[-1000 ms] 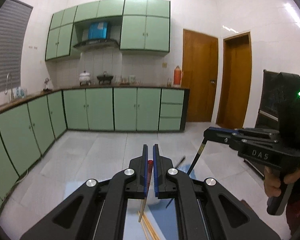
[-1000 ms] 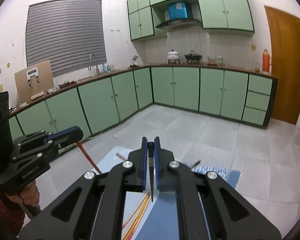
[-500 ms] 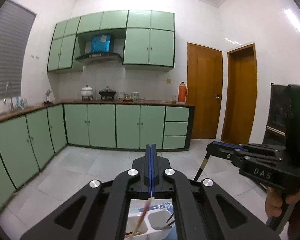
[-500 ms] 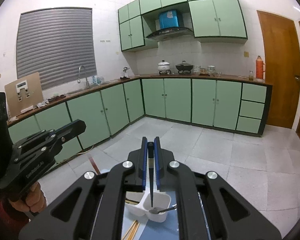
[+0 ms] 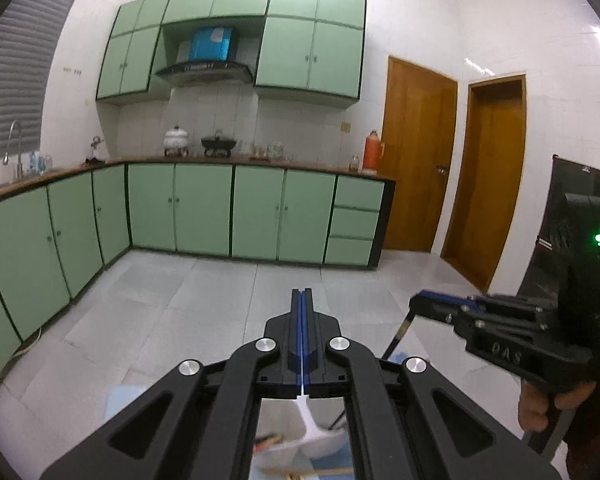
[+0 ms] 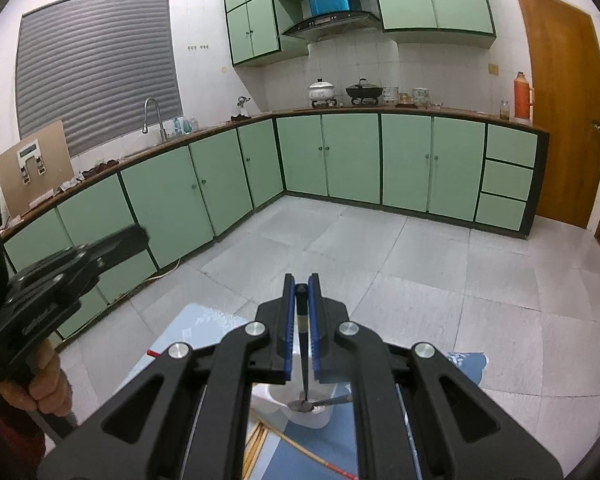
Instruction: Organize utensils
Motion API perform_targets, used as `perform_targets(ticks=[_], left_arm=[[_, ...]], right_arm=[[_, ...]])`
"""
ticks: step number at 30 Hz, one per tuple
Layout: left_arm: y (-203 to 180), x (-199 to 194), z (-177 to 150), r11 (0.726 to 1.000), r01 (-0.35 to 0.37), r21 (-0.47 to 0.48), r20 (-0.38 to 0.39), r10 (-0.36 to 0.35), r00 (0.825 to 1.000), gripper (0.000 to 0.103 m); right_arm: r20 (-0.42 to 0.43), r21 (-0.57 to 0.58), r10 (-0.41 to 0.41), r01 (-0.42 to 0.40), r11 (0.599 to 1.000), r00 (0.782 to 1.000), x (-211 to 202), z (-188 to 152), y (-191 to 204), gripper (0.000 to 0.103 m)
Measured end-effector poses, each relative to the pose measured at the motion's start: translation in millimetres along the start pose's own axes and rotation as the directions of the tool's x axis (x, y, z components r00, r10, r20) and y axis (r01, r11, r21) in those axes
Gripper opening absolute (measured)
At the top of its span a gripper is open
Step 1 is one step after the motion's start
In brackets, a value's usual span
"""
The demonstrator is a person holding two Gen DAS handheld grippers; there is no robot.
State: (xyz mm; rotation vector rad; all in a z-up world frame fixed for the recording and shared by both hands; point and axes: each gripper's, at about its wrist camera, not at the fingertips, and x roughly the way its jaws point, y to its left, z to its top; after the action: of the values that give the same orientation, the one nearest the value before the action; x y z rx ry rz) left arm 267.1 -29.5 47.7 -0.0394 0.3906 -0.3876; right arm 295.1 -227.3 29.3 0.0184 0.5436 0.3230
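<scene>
Both grippers have carried their utensils over the white holder (image 6: 300, 410) near the blue mat's (image 6: 204, 328) far edge; left gripper (image 5: 301, 312) clamps a white spoon (image 5: 308, 420), right gripper (image 6: 301, 300) pinches a dark chopstick (image 6: 302, 344), tips down for dropping in

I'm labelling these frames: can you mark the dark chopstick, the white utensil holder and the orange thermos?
dark chopstick (image 6: 301, 312), right wrist view, upper shaft between the jaws.
white utensil holder (image 6: 314, 416), right wrist view, front wall.
orange thermos (image 6: 523, 96), right wrist view, body.
</scene>
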Motion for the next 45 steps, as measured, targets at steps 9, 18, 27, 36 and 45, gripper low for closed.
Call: perform_targets(ticks=[9,18,27,36,45], left_arm=[[4.9,-17.8,-37.4,0.998,-0.061,-0.032,-0.087,0.058,0.995,0.008],[3.8,-55.7,-85.7,0.989,-0.141,-0.039,-0.085,0.137,0.987,0.035],[2.2,-44.1,-156.7,0.981,-0.189,-0.04,-0.167,0.18,0.969,0.048],[8.5,-23.1,-194.0,0.979,-0.196,-0.055,-0.226,0.179,0.958,0.048],[11.9,2.4,-217.8,0.975,-0.213,-0.059,-0.292,0.188,0.938,0.052]], right_arm=[[-0.002,0.045,0.008,-0.008,0.999,1.0,-29.2,-34.4,5.8,0.036],[0.02,0.145,-0.009,0.006,0.989,1.0,-74.8,-100.1,-21.8,0.043],[-0.113,0.174,-0.052,0.071,0.982,0.992,-51.9,-188.6,-35.3,0.043],[-0.187,0.187,-0.029,0.065,0.98,0.982,-19.4,-228.2,-52.7,0.043],[-0.294,0.152,-0.037,0.085,0.985,0.955,21.8,-254.9,-71.9,0.041]])
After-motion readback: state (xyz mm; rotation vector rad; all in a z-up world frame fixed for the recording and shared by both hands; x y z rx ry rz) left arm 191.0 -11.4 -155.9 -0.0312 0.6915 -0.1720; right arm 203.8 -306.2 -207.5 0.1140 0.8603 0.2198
